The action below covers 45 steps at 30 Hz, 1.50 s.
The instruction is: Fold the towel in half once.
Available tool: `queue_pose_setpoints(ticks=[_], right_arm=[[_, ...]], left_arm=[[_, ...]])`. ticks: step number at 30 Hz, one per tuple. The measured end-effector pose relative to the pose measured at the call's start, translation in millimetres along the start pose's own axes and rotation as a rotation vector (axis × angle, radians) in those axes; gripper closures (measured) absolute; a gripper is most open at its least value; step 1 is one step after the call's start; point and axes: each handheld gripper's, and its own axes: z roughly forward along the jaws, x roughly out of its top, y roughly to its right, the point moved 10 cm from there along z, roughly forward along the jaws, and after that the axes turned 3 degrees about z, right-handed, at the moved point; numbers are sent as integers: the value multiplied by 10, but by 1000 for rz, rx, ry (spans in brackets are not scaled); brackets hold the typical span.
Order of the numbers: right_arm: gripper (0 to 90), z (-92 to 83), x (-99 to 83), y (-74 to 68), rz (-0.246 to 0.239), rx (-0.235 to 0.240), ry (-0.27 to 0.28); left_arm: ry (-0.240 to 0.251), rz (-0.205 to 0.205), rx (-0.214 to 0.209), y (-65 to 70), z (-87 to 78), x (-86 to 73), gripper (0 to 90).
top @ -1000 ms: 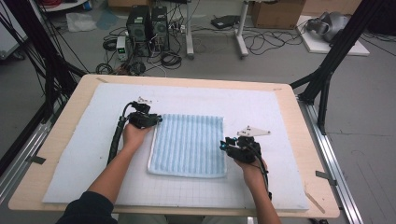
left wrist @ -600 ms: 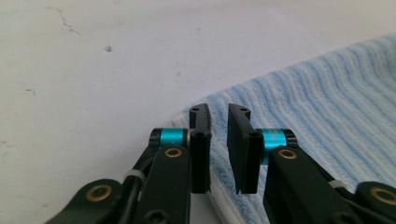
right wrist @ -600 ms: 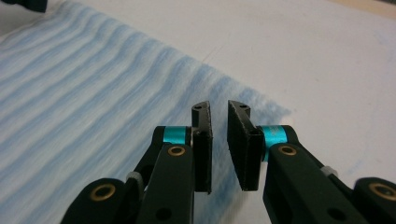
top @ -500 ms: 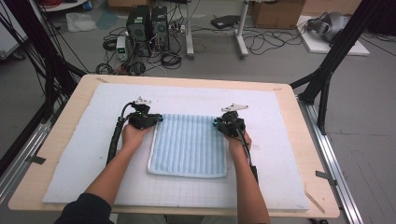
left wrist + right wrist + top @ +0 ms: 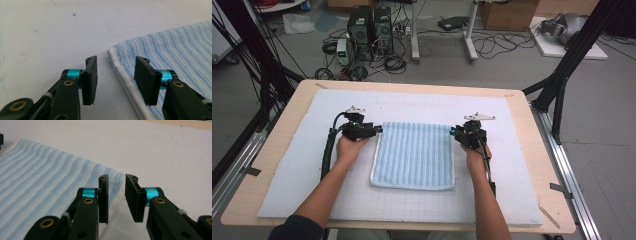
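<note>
Left gripper view: jaws of left gripper (image 5: 117, 82) apart, straddling towel (image 5: 414, 155) far-left corner edge.
Right gripper (image 5: 117, 197): jaws apart, narrower, at far-right corner.
Towel: flat on white mat (image 5: 287, 185), mid-table.
Risk: pinching only the top layer, so the corner slips.

The white mat (image 5: 412, 105) lies bare across the upper, lower and outer parts of the surface (image 5: 287, 110); in the frame's centre the blue towel (image 5: 414, 155) lies flat, flanked by the left gripper (image 5: 374, 130) and right gripper (image 5: 453, 132)
</note>
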Motion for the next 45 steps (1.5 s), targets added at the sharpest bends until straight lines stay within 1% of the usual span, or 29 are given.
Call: queue_pose_setpoints(ticks=[1,3,5,7,8,9,11,12,14,16,17,18,19,20,22,23,25,26,27,28,29,30,32,33,35,40,43,44,45], right_arm=[[697,-44,-19,-12,-1,8,0],[666,-119,-67,-43,-3,15,-30],[654,-200,-77,-96,-12,31,-2],[651,-261,-127,-149,-19,44,-5],[651,-281,-167,-171,-24,48,-14],[655,-299,-211,-197,-33,55,-27],[656,-331,-313,-264,-54,80,-58],[656,-345,-364,-290,-58,85,-67],[645,-362,-475,-345,-54,102,-95],[628,-368,-577,-388,-48,108,-115],[623,-367,-622,-395,-53,103,-125],[618,-366,-667,-404,-60,97,-139],[612,-356,-701,-404,-71,96,-145],[613,-356,-715,-408,-67,89,-141],[625,-357,-719,-417,-80,72,-136],[637,-358,-725,-423,-80,61,-141],[678,-359,-725,-419,-62,58,-143],[704,-360,-727,-413,-63,53,-144],[778,-362,-727,-424,-65,57,-145],[836,-367,-737,-461,-69,82,-154],[847,-366,-737,-479,-101,65,-156],[851,-366,-735,-494,-130,54,-159],[856,-368,-732,-488,-123,56,-162],[859,-372,-734,-479,-114,64,-164],[862,-382,-731,-460,-117,54,-165],[862,-418,-736,-410,-127,44,-173],[861,-450,-745,-416,-131,39,-177],[859,-458,-752,-428,-134,47,-179],[831,-469,-755,-432,-133,50,-177]], left_arm=[[3,5,-2,4,-36,-19,526],[15,8,-27,37,-93,-61,525],[10,7,-54,86,-135,-117,519],[-2,13,-83,142,-177,-179,519],[-24,25,-88,168,-192,-213,519],[-32,27,-99,202,-205,-235,520],[-29,33,-116,272,-243,-270,531],[-40,44,-122,299,-256,-299,550],[-73,52,-126,336,-260,-354,563],[-94,50,-149,397,-257,-417,577],[-97,70,-145,409,-256,-437,587],[-82,83,-136,421,-258,-445,584],[-72,91,-131,425,-260,-454,593],[-62,95,-123,425,-264,-463,604],[-48,113,-102,424,-273,-483,672],[-50,110,-99,424,-278,-492,728],[-57,114,-107,450,-285,-508,822],[-49,108,-97,462,-282,-506,847],[-52,112,-91,468,-287,-514,854],[-49,108,-90,477,-289,-515,858],[-49,96,-90,482,-294,-520,861],[-48,85,-88,486,-300,-525,862],[-49,55,-99,505,-317,-544,865],[-51,56,-107,519,-330,-558,865],[-51,47,-116,556,-353,-583,865],[-48,61,-127,602,-380,-608,864],[-36,47,-144,606,-392,-600,859],[-31,45,-151,602,-402,-596,853],[-18,42,-165,601,-414,-585,836]])
